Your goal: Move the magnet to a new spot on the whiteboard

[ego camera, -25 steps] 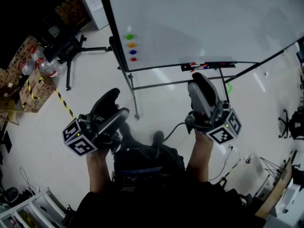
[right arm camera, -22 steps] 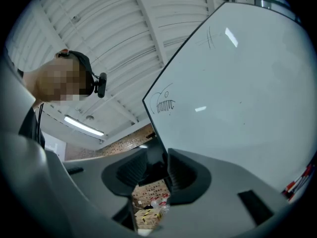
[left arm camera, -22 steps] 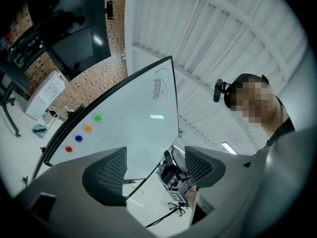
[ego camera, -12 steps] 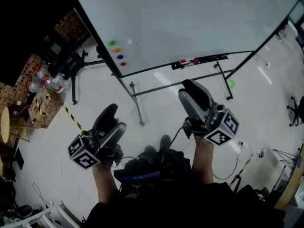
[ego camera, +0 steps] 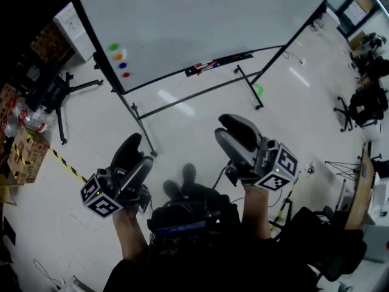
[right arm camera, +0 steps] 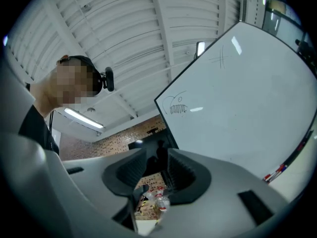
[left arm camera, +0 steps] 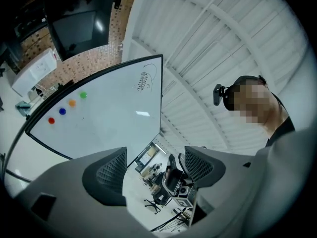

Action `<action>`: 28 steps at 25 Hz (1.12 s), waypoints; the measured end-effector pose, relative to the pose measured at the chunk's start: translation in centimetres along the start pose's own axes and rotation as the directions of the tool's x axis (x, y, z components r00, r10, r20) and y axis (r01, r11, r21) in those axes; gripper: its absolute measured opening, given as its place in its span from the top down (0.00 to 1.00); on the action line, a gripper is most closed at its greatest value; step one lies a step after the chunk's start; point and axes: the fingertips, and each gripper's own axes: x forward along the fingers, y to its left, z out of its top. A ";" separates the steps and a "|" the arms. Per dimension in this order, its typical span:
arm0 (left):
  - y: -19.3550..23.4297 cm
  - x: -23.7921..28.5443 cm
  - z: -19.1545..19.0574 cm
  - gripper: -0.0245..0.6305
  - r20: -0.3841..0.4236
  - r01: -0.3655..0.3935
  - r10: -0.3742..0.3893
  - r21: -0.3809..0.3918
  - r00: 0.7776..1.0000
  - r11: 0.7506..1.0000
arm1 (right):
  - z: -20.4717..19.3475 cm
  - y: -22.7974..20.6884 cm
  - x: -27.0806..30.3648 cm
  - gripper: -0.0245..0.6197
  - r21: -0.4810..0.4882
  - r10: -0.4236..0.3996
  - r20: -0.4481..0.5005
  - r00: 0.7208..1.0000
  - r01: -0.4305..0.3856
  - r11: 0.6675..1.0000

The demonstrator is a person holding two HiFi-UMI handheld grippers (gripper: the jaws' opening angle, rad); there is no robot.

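Note:
The whiteboard (ego camera: 200,23) stands ahead on a wheeled frame. Near its lower left corner sits a column of round magnets: green (ego camera: 113,46), orange (ego camera: 118,56), blue (ego camera: 122,66) and red (ego camera: 126,75). The left gripper view shows the same green magnet (left arm camera: 82,95), orange magnet (left arm camera: 72,103), blue magnet (left arm camera: 62,111) and red magnet (left arm camera: 51,120). My left gripper (ego camera: 137,151) (left arm camera: 154,167) is held low near my body, open and empty. My right gripper (ego camera: 225,128) (right arm camera: 157,170) is also low, far from the board, with a narrow gap between its jaws and nothing in it.
A marker tray (ego camera: 219,61) runs along the board's bottom edge, above the stand's legs (ego camera: 143,129). Cardboard boxes and water bottles (ego camera: 24,126) and striped floor tape (ego camera: 67,163) lie at the left. Office chairs (ego camera: 364,102) stand at the right.
The head view has swung, so the whiteboard and its magnets now sit further left and higher. Both grippers stay low by my body, empty as before.

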 end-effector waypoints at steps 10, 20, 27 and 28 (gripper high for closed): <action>-3.1 -2.2 -0.5 0.41 0.105 -0.054 0.045 0.080 0.993 0.995 | 0.1 3.0 0.7 0.71 0.056 0.201 -0.003 0.980 -0.201 0.978; -5.6 2.6 -3.5 0.41 0.136 -0.138 0.121 0.126 0.983 0.982 | 3.1 0.2 -2.9 0.71 0.122 0.308 -0.001 0.952 -0.305 0.944; -6.2 8.0 -6.7 0.41 0.135 -0.197 0.181 0.115 0.974 0.974 | 5.5 -4.3 -6.5 0.73 0.188 0.360 0.041 0.932 -0.361 0.914; -6.4 8.4 -7.2 0.41 0.136 -0.213 0.196 0.116 0.971 0.970 | 5.6 -4.9 -6.9 0.73 0.203 0.369 0.047 0.928 -0.370 0.907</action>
